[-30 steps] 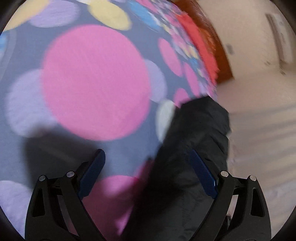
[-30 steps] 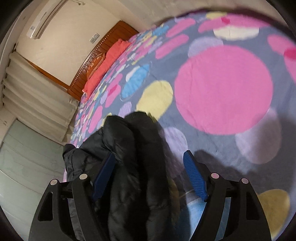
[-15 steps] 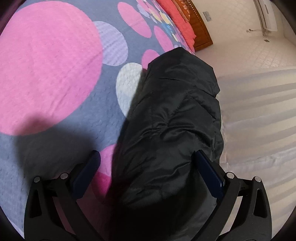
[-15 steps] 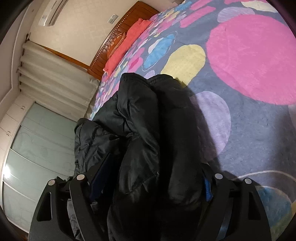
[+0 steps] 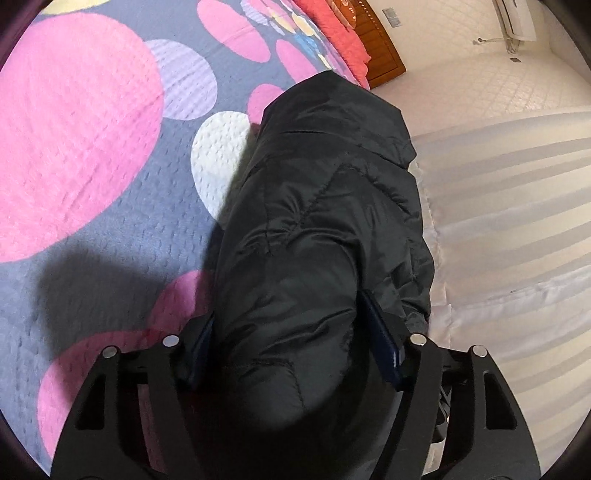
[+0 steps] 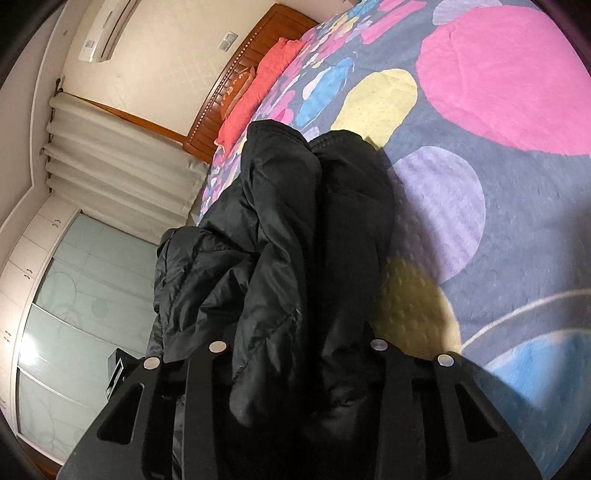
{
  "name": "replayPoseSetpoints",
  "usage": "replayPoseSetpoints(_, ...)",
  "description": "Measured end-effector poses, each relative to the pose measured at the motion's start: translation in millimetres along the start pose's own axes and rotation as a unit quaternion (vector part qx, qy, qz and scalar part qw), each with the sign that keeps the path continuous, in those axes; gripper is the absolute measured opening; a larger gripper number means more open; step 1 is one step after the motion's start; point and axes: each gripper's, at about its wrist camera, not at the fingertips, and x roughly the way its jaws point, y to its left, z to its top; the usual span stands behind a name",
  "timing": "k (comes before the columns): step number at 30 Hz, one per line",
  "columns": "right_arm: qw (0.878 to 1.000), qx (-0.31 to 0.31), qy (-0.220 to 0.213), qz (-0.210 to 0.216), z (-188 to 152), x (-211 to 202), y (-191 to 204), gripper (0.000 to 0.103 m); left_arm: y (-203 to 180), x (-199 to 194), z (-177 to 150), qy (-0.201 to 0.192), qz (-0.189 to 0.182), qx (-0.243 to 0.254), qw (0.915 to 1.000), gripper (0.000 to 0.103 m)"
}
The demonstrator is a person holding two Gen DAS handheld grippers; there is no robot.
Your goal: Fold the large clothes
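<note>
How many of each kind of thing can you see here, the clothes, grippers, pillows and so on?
Jacket: 1, black, gripped by both grippers
Grippers: 2, left gripper, right gripper
Bedspread: 1, with coloured dots
Red pillows: 1 row, number unclear
Headboard: 1
Air conditioner: 1
Total: 7

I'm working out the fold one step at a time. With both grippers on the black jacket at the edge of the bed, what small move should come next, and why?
Probably lift both ends together and carry the black jacket inward over the bedspread. The left gripper and right gripper each have padded fabric bunched between their fingers, and in the right view part of the jacket hangs off the bed's edge.
</note>
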Motion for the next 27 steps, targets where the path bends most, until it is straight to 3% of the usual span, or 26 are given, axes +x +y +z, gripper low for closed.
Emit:
replayPoseSetpoints(13,0.999,-0.02,0.003,0.024,-13.8,12.7,34.2,0.034,-13.5,-55.1,4.3,-0.025,0.007,0.048,0.9985,0.066)
replayPoseSetpoints(27,0.996,-0.058,0.034,0.055,24.3,123.9,103.4,0.033,26.0,-91.2,99.6,-0.076,0.021,0.027,0.9966,0.066)
